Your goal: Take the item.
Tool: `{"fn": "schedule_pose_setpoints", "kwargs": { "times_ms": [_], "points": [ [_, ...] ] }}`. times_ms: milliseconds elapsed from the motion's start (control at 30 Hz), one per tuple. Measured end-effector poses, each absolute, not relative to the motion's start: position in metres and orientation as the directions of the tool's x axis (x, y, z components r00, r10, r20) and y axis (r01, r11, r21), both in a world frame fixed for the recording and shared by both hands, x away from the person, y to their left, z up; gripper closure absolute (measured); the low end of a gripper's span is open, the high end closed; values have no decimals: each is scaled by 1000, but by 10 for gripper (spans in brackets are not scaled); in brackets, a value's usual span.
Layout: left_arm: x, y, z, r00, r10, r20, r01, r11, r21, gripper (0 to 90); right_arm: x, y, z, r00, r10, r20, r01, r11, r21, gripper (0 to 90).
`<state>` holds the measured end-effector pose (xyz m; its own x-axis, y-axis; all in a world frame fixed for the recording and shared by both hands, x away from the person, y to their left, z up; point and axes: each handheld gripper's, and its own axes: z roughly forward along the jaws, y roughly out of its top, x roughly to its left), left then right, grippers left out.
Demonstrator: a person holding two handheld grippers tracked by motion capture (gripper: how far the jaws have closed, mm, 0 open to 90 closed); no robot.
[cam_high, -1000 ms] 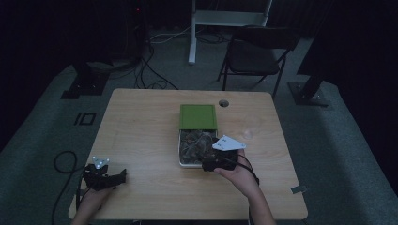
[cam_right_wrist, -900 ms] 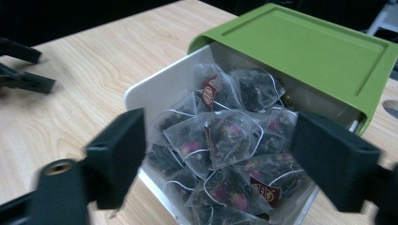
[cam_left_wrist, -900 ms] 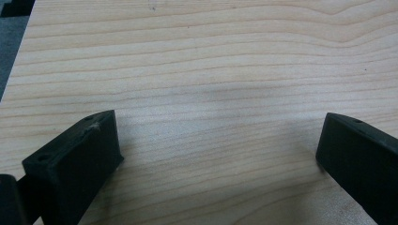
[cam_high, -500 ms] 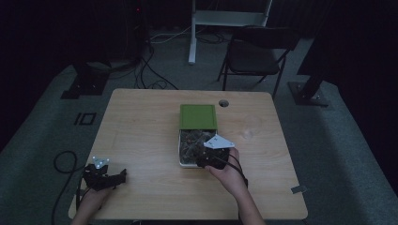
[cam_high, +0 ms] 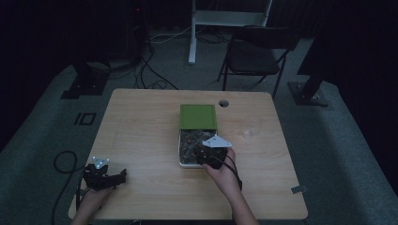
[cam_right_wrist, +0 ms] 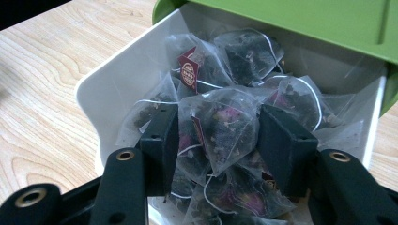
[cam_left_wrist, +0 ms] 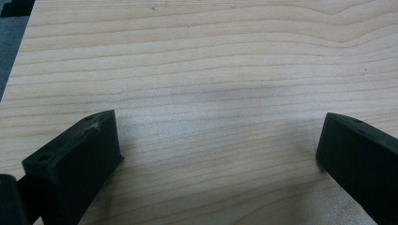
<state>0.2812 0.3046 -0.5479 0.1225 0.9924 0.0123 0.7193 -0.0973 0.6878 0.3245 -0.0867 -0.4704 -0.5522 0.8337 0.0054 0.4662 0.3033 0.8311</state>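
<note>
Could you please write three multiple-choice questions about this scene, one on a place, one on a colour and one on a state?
1. Where is the right gripper?
A. Inside the white box of tea bags
B. Over the glass
C. Off the table

2. What colour is the box's lid?
A. Red
B. Green
C. Blue

3. How does the left gripper stand?
A. Shut on a tea bag
B. Shut on the lid
C. Open over bare table

Answers: 1 A, its jaws bracket a pyramid tea bag in the box. 2 B, the lid pushed back is green. 3 C, its jaws are wide apart with only wood between them.
</note>
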Motion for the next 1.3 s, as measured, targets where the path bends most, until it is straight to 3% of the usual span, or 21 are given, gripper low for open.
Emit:
{"fn": "schedule_pose_setpoints", "kwargs": {
  "times_ms": [200,400,1300],
  "points": [
    [281,305,-548,123,992,13,720,-99,687,5,327,-85,-474,-540,842,7,474,297,829,569],
    [281,305,-548,122,992,12,719,-97,688,5,328,-85,-477,-547,837,-9,476,320,819,717],
    [281,305,-548,123,992,12,719,-97,688,5,319,-95,-441,-603,797,25,410,283,867,739]
  ]
}}
